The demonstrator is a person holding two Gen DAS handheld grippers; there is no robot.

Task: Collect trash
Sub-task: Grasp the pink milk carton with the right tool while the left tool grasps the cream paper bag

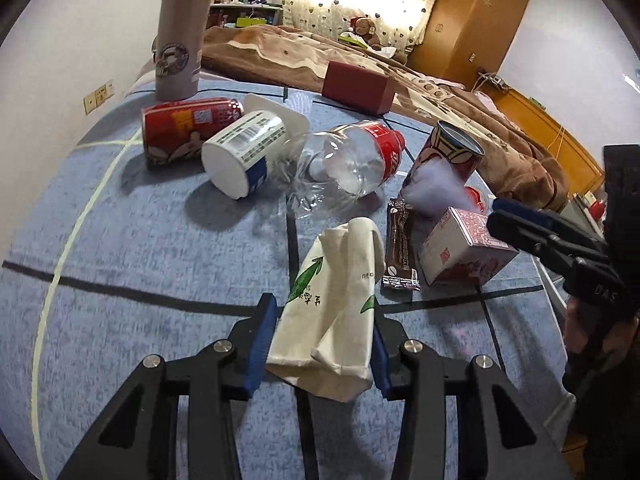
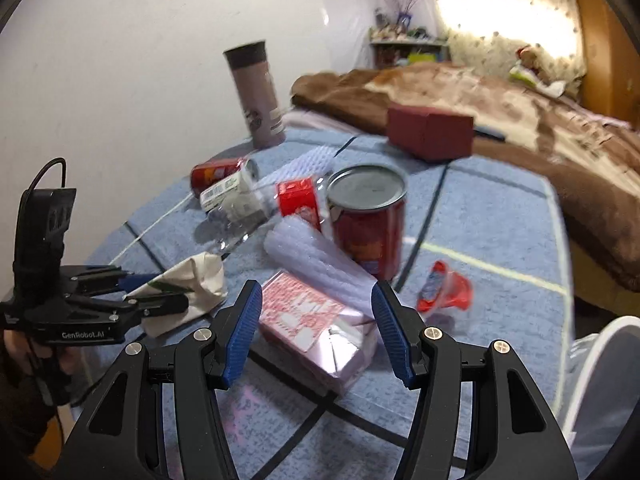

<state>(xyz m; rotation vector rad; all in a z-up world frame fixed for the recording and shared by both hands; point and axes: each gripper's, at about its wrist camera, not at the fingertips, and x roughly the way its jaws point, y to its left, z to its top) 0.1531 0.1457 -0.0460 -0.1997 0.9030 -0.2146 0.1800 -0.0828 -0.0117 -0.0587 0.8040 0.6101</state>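
My left gripper point(image 1: 324, 320) is shut on a crumpled white paper bag point(image 1: 340, 276) with green print, its blue pads pressing both sides. In the right wrist view the same left gripper point(image 2: 160, 292) holds that bag point(image 2: 200, 276) at the left. My right gripper point(image 2: 316, 292) is open, hovering over a pink carton point(image 2: 316, 324) that lies between its fingertips without touching the pads. It enters the left wrist view from the right point(image 1: 500, 216), beside the carton point(image 1: 464, 248).
On the blue cloth point(image 1: 160, 248) lie a red can point(image 1: 184, 128), a white cup point(image 1: 244, 156), a clear bottle point(image 1: 348, 160), a red tin point(image 1: 448, 152), white foam netting point(image 2: 316, 256), a brown wrapper point(image 1: 400, 248) and a red jelly cup point(image 2: 444, 288). A tall flask point(image 1: 180, 40) and maroon box point(image 1: 356, 86) stand behind. A white bin point(image 2: 600, 380) sits at lower right.
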